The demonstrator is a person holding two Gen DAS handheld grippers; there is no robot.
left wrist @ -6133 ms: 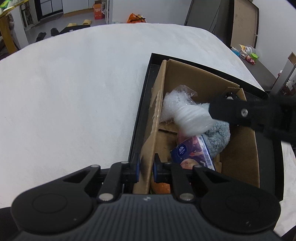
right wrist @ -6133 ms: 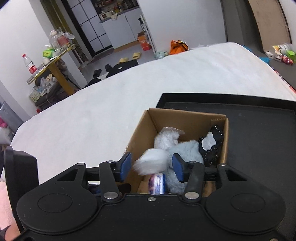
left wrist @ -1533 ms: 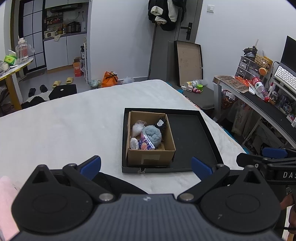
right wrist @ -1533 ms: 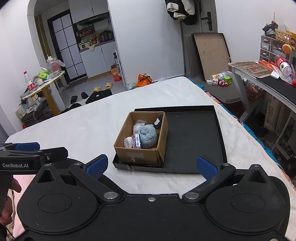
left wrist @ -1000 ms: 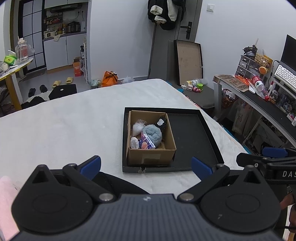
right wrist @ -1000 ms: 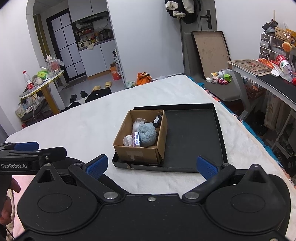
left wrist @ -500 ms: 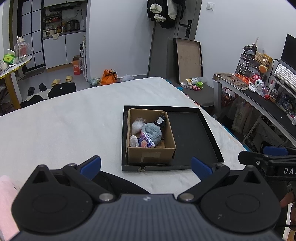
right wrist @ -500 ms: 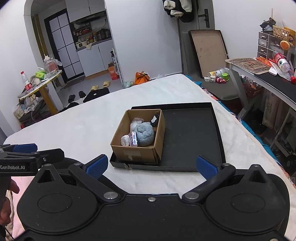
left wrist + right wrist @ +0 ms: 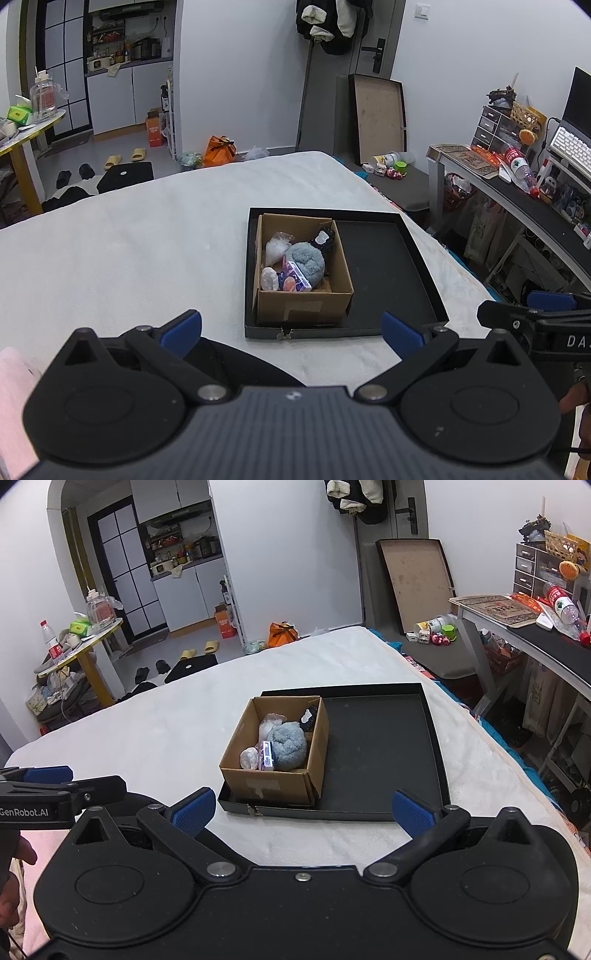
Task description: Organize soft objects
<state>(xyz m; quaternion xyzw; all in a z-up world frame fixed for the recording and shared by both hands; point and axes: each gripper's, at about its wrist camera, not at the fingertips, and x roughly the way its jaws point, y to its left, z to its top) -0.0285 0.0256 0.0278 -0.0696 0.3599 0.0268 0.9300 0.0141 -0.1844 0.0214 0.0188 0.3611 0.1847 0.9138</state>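
Soft objects sit packed in cardboard box (image 9: 303,291), which stands in the left part of black tray (image 9: 388,266) on white bed (image 9: 129,251). Inside box: grey-blue fluffy plush (image 9: 306,260) at centre, crinkly clear plastic bag (image 9: 276,246) just beside it on far-left side, black-and-white item (image 9: 323,238) at far right corner, purple printed pack (image 9: 293,277) touching plush on near side, small whitish wrapped item (image 9: 269,278) at near left corner. Rest of tray, right of box, is bare black.

Left gripper (image 9: 291,328) hangs back from box, near bed's front edge, blue-padded fingers (image 9: 183,326) wide apart, nothing btwn them. Right gripper (image 9: 303,812) likewise held back, fingers (image 9: 412,812) spread wide, holding nothing. Each gripper shows at the side edge of the other's view, well apart from tray. Part of a hand (image 9: 14,867) visible at far left of right wrist view.
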